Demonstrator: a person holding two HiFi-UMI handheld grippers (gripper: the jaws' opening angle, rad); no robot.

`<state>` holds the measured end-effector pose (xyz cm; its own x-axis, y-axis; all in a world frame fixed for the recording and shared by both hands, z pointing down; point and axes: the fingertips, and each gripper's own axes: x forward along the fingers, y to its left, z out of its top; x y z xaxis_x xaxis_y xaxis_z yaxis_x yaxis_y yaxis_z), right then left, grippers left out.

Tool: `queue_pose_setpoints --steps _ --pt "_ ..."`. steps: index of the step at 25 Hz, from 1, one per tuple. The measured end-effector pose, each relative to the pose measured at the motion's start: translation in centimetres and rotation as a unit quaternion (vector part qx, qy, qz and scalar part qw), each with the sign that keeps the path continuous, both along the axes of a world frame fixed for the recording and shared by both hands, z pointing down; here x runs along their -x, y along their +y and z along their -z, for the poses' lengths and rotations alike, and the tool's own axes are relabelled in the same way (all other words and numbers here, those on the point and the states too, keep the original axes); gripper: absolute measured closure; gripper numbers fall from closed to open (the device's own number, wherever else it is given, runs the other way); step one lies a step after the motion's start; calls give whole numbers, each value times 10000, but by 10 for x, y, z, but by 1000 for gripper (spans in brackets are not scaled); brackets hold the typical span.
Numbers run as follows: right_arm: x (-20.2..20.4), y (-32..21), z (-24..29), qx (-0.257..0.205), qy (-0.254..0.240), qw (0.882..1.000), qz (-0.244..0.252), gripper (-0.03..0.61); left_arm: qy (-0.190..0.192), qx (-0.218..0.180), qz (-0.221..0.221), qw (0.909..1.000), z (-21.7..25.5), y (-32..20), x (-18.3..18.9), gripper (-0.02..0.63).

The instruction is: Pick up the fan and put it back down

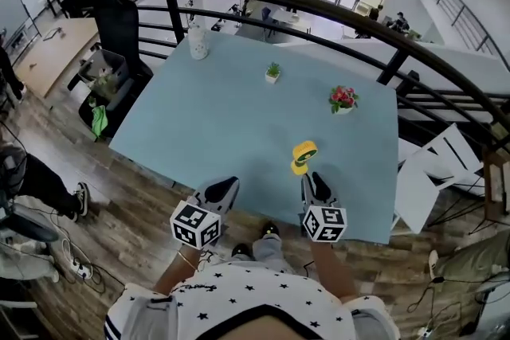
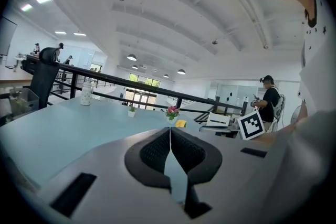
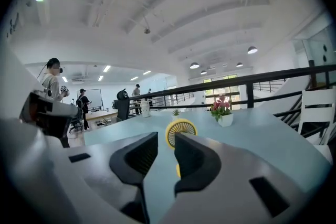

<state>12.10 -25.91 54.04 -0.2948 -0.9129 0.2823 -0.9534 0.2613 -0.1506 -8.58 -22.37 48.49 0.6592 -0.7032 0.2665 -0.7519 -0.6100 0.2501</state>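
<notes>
Fan (image 1: 304,154) — just ahead of rt tool (image 1: 314,182)

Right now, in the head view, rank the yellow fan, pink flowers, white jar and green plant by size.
Largest: yellow fan, though nearest the camera.
Then pink flowers and white jar, too alike to rank.
Smallest: green plant.

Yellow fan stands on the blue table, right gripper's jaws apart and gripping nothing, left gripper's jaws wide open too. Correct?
No: the left gripper is shut, its jaws meeting with nothing between them, as the left gripper view shows. The rest holds: the yellow fan stands on the blue table, and the right gripper has its jaws apart, gripping nothing.
</notes>
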Motion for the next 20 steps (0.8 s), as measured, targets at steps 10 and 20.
queue_pose_setpoints --steps 10,20 --pt "4 43 65 -632 -592 9961 -139 580 163 -152 -614 9979 4 12 -18 584" --pt "15 55 106 -986 -699 9919 396 580 203 -148 -376 9990 10 25 -22 584"
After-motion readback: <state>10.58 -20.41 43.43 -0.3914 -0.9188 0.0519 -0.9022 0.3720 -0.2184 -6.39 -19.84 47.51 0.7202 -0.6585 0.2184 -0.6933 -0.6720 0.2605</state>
